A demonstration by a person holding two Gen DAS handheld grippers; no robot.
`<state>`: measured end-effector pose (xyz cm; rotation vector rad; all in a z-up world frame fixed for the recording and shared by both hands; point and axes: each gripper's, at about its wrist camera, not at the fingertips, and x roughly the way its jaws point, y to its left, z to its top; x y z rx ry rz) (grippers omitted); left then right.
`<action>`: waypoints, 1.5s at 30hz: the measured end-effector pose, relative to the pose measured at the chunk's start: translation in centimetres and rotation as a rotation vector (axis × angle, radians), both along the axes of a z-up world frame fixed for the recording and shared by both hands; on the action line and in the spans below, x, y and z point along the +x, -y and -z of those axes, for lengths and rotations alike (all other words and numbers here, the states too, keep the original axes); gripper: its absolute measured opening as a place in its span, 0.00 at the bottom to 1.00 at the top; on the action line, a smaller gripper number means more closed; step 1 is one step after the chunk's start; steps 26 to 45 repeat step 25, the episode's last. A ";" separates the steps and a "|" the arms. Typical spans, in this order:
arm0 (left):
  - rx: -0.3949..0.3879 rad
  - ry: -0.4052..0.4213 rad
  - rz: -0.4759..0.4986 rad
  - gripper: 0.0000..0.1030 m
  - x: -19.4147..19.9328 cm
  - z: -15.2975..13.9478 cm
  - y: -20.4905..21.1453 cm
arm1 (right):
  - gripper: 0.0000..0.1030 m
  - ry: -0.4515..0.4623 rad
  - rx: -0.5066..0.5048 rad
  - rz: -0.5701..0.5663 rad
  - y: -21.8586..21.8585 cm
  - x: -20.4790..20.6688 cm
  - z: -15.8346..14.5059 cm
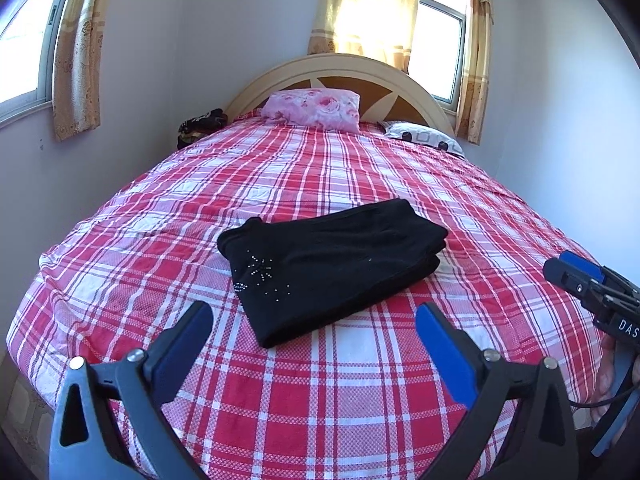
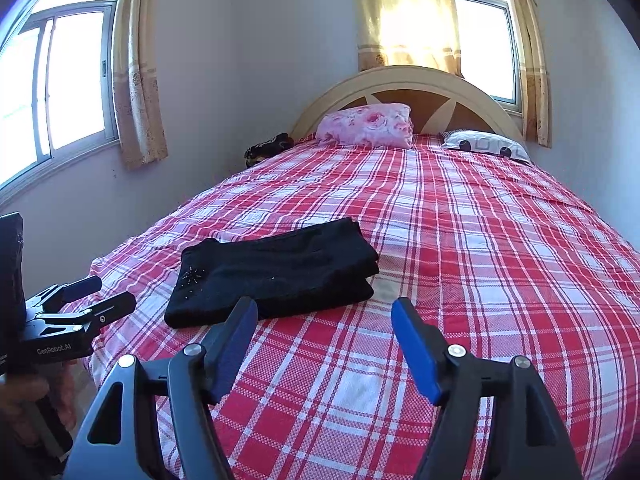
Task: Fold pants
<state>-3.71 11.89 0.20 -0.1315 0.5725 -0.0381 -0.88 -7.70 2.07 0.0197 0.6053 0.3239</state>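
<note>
Left wrist view first, and the bed point(image 1: 360, 184) fills nearly all of it, a wide mattress under a red, pink and white plaid cover that runs right up to a rounded cream headboard point(image 1: 340, 76). Behind that, yellow curtains point(image 1: 368, 8) glow with daylight at the far window, and another window sits on the left wall. Up at the head of the bed there's a pink floral pillow point(image 1: 316, 110) leaning on the headboard, and a white patterned pillow point(image 1: 424, 138) lying flat to its right. A dark bundle of cloth point(image 1: 200, 126) sits at the far left corner (I can't make out what it is).

Now the pants point(image 1: 332, 260): black, folded into a compact stack of layers, lying on the plaid cover toward the near end of the bed, a little spray of sparkly studs on the near left part.

The left gripper point(image 1: 314, 320) hovers just short of that stack, blue-padded fingers spread wide, nothing between them but bedcover. The right gripper point(image 1: 576, 276) pokes in from the right edge of this view, off to the side of the pants and clear of them.

From the right wrist view, the right gripper point(image 2: 324, 316) has its fingers parted too, empty, with the pants point(image 2: 276, 272) just ahead and to the left, untouched.
</note>
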 end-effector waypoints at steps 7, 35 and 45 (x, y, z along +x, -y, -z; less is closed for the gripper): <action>0.050 0.024 -0.016 1.00 -0.5 -0.7 0.5 | 0.69 0.015 0.001 -0.002 -0.1 -0.5 -0.4; 0.053 -0.003 -0.031 1.00 -0.2 0.1 0.5 | 0.69 0.012 0.001 -0.021 -0.4 -0.9 0.0; 0.053 -0.003 -0.031 1.00 -0.2 0.1 0.5 | 0.69 0.012 0.001 -0.021 -0.4 -0.9 0.0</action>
